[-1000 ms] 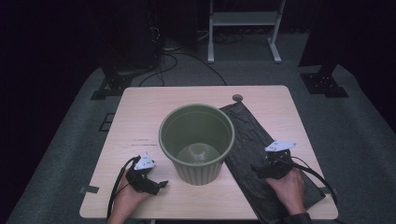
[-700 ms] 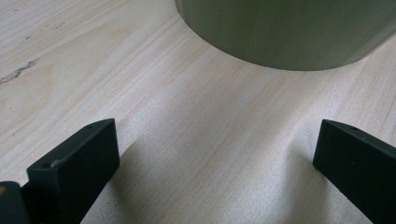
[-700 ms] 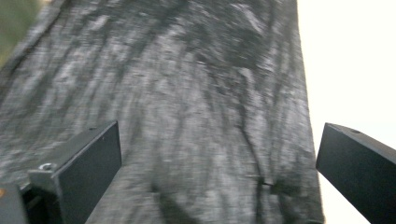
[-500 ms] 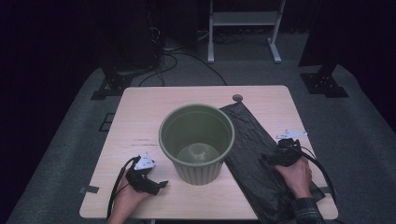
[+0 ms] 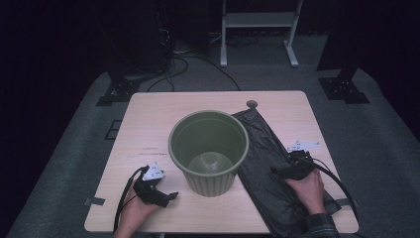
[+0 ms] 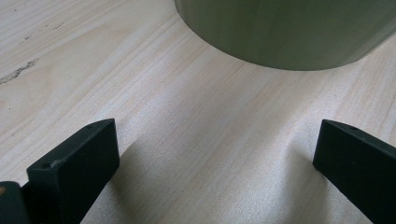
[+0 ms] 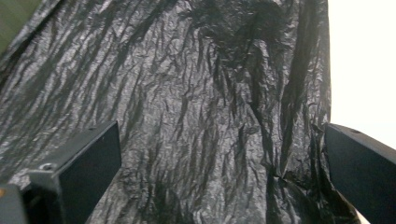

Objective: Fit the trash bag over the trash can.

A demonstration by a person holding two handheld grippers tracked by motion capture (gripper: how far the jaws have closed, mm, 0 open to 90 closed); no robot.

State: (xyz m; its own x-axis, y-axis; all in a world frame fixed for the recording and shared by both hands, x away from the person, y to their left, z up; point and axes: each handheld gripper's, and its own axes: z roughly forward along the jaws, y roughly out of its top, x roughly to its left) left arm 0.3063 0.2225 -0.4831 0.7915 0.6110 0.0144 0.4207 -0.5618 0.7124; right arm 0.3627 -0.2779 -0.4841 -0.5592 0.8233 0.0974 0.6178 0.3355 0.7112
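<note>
Grippers spread: left gripper beside one bin, right gripper over one bag.

no legible text, label, brand, number or sign anywhere. faint dark line of print on the table, left of the green bin, too small to read. no marking visible on the bin wall, on the black bag, or on the jaws in either gripper view.
</note>
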